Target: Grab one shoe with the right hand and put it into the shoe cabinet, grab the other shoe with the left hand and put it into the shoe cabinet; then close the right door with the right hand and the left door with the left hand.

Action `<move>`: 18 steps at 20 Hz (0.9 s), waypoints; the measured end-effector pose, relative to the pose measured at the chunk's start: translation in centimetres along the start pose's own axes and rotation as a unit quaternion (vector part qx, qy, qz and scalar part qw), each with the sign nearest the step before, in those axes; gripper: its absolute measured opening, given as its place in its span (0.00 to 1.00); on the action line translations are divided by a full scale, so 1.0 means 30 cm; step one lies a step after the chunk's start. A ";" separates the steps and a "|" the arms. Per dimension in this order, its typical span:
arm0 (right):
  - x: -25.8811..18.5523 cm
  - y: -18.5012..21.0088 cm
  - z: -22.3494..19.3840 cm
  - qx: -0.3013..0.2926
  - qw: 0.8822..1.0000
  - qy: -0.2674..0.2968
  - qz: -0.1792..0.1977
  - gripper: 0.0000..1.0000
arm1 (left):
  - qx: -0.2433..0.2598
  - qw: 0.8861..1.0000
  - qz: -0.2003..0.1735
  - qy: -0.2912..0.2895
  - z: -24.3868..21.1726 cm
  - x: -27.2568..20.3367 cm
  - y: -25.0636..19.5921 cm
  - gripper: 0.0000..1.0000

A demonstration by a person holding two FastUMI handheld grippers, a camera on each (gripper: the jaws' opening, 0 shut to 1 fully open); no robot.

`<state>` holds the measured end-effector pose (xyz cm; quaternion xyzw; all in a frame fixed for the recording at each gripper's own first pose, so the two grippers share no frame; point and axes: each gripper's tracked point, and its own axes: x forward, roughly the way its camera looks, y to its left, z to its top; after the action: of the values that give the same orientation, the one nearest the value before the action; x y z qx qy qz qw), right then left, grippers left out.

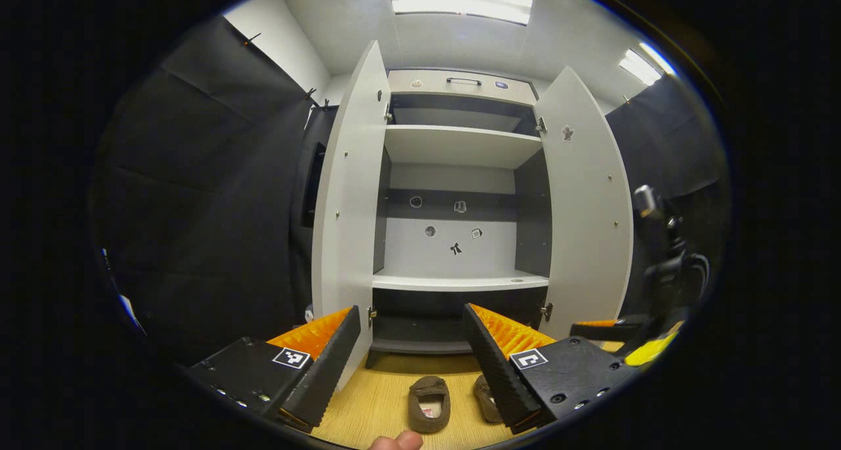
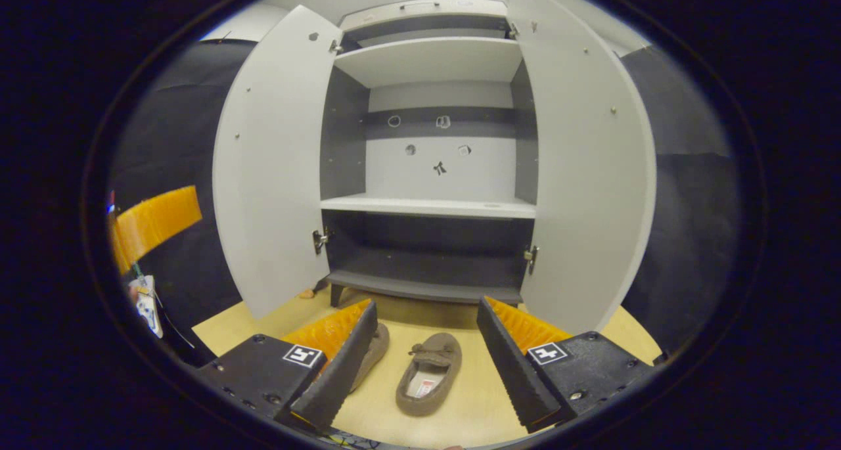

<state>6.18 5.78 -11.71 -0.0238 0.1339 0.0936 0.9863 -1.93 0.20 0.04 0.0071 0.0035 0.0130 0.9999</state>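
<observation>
Left gripper [image 1: 412, 364]: fingers spread wide, holding nothing, raised above the floor. Between them, at 6 o'clock in the left gripper view, one brown shoe [image 1: 429, 403] lying on the wooden floor [image 1: 374, 397], toe toward the cabinet. Just beside it, toward 5 o'clock, the second shoe [image 1: 485, 399], partly hidden behind the right-hand finger. At the very bottom edge, a fingertip [image 1: 396, 443] of the person.

Right gripper [image 2: 426, 357]: fingers likewise wide apart, empty, above the floor. Between them in the right gripper view, at 6 o'clock, a brown shoe [image 2: 429, 372] with its opening up and toe pointing to the cabinet. Toward 7 o'clock, the other shoe [image 2: 372, 351], mostly covered by the left-hand finger.

Beyond the shoes, at 12 o'clock in both views, the shoe cabinet [image 1: 460, 144] [image 2: 427, 59], empty on every shelf seen. Left door [image 1: 348, 194] [image 2: 269, 167] swung fully open toward 9 o'clock, right door [image 1: 588, 207] [image 2: 578, 167] open toward 3 o'clock. Small stickers on the back panel [image 1: 453, 240].

At 4 o'clock in the left gripper view, part of the other gripper at the rim; at 9 o'clock in the right gripper view, an orange finger of the other gripper.
</observation>
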 end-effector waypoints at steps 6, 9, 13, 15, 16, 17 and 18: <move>0.171 0.051 -0.292 0.001 0.994 0.106 0.019 0.91 | -0.001 1.000 0.009 0.001 -0.001 0.002 0.033 0.94; 0.220 0.065 -0.396 -0.001 0.990 0.142 0.029 0.86 | -0.002 1.000 0.014 0.002 -0.006 0.005 0.045 0.94; 0.306 0.054 -0.529 -0.008 0.982 0.189 0.020 0.81 | -0.002 1.000 0.016 0.005 -0.015 0.011 0.055 0.95; 0.346 0.035 -0.574 -0.007 0.979 0.204 0.007 0.68 | -0.003 1.000 0.017 0.006 -0.015 0.009 0.055 0.95; 0.362 0.032 -0.594 -0.006 0.977 0.212 0.004 0.63 | -0.003 1.000 0.018 0.007 -0.017 0.008 0.058 0.95; 0.373 0.030 -0.613 -0.003 0.976 0.218 0.001 0.61 | -0.003 1.000 0.019 0.008 -0.019 0.009 0.061 0.94; 0.385 0.029 -0.628 0.001 0.975 0.224 -0.002 0.53 | -0.004 1.000 0.020 0.010 -0.025 0.011 0.064 0.94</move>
<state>12.05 7.32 -32.97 -0.0438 0.3515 0.0840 0.9314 -1.65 2.15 -0.67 0.0034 0.0134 0.0330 0.9994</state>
